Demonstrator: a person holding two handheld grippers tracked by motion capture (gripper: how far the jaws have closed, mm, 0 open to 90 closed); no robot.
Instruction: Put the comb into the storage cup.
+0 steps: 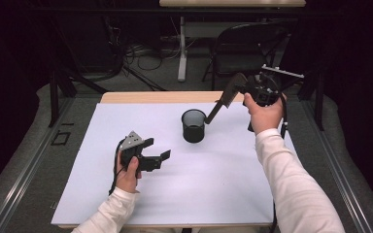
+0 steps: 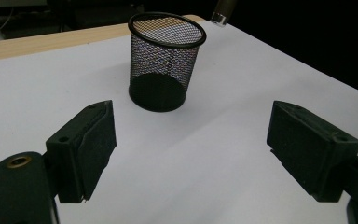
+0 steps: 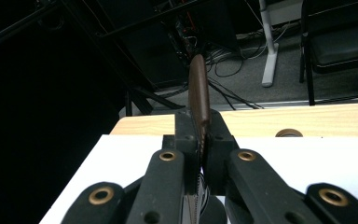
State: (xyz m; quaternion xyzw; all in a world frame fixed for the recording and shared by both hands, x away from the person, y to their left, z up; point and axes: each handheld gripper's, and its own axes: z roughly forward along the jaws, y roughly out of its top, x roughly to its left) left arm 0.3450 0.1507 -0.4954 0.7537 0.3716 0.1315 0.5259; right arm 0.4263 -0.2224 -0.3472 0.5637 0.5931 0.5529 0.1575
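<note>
At upper right of the high view, a white-sleeved arm rises steeply from the bottom edge, its hand wrapped round the right gripper (image 1: 233,90), held up over the far right part of the table (image 1: 126,97). The gripper's jaws are pinched tight on a flat brown tool (image 1: 222,101), which slants down and left so that its lower end sits just at the rim of the black mesh cup (image 1: 193,126) at mid-frame. Whether that end touches the rim or hangs above it cannot be told.

In the right gripper view the brown tool (image 3: 198,93) stands edge-on between the closed pads, rising to upper centre; its far end blurs into the dark room behind, and what kind of tool it is stays hard to make out.

At lower left of the high view, the other forearm enters from the bottom edge, its sleeve cut off there. Its hand holds the left gripper (image 1: 161,151) low over the white sheet (image 1: 199,189), aimed right, well apart from the cup, jaws spread wide with nothing between them.

The left gripper view looks between those two pads at the mesh cup (image 2: 167,63), upright at upper centre, with a metal-tipped end of the tool (image 2: 223,10) cut off by the top edge.
</note>
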